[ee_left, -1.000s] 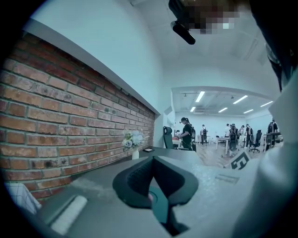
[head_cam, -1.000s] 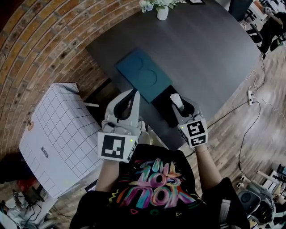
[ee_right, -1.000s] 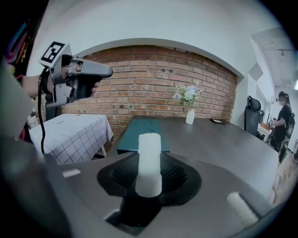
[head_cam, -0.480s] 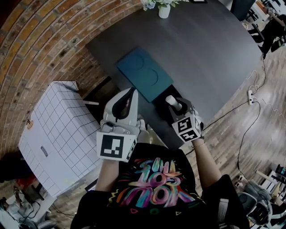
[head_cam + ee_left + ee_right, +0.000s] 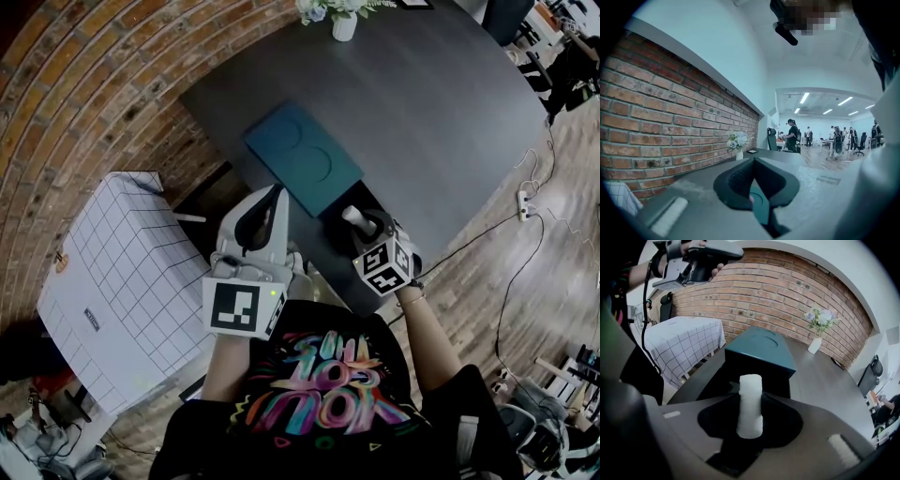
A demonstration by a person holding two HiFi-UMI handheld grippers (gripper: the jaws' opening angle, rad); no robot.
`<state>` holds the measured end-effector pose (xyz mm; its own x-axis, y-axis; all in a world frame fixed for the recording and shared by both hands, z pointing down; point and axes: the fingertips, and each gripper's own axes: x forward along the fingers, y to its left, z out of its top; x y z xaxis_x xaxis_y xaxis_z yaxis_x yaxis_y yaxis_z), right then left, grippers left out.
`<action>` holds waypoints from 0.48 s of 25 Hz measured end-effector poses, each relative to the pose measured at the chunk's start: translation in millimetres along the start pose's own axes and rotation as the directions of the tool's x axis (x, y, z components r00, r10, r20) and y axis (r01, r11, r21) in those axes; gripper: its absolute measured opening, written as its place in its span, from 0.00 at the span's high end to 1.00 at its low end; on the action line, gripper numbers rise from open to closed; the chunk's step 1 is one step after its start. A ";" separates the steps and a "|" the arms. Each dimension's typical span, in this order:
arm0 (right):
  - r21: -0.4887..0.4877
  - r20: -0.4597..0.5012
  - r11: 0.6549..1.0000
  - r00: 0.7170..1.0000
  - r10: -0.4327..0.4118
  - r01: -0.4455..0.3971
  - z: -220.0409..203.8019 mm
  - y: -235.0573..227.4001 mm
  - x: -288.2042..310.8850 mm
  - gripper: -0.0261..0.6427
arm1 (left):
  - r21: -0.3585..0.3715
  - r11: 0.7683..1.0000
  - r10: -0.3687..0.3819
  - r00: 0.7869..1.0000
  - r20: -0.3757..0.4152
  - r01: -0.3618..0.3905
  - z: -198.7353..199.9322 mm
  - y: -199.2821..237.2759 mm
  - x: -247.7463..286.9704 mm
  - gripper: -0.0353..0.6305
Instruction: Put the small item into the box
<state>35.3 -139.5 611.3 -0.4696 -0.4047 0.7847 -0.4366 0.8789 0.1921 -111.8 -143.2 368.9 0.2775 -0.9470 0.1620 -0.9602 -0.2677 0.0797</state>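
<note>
A teal box (image 5: 302,157) lies on the dark table (image 5: 431,103), with a black open part (image 5: 330,227) at its near end. My right gripper (image 5: 363,223) hangs just over that black part, shut on a small white cylinder (image 5: 353,217) that stands upright between the jaws (image 5: 750,405). In the right gripper view the teal box (image 5: 761,349) sits straight ahead of the cylinder. My left gripper (image 5: 272,202) is held to the left of the box off the table's near edge, its jaws closed together with nothing in them (image 5: 757,199).
A white checked cloth-covered stand (image 5: 122,281) is at the left beside the table. A vase of flowers (image 5: 342,19) stands at the table's far edge. Cables and a power strip (image 5: 525,202) lie on the floor at the right. People (image 5: 792,136) stand far off.
My right gripper has moved left and a little away from me with the cylinder, over the box's black end. The left gripper has stayed in place.
</note>
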 end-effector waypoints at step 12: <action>-0.012 -0.037 1.000 0.999 0.007 -0.008 -6.0 7.5 5.7 0.74 | 0.015 1.000 -0.014 1.000 0.010 0.014 1.7 2.1 -3.3 0.94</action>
<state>34.0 -133.7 620.8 -0.4439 -0.3888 0.8073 -0.4239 0.8849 0.1931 -114.8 -140.9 366.9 0.2906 -0.9448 0.1512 -0.9566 -0.2834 0.0673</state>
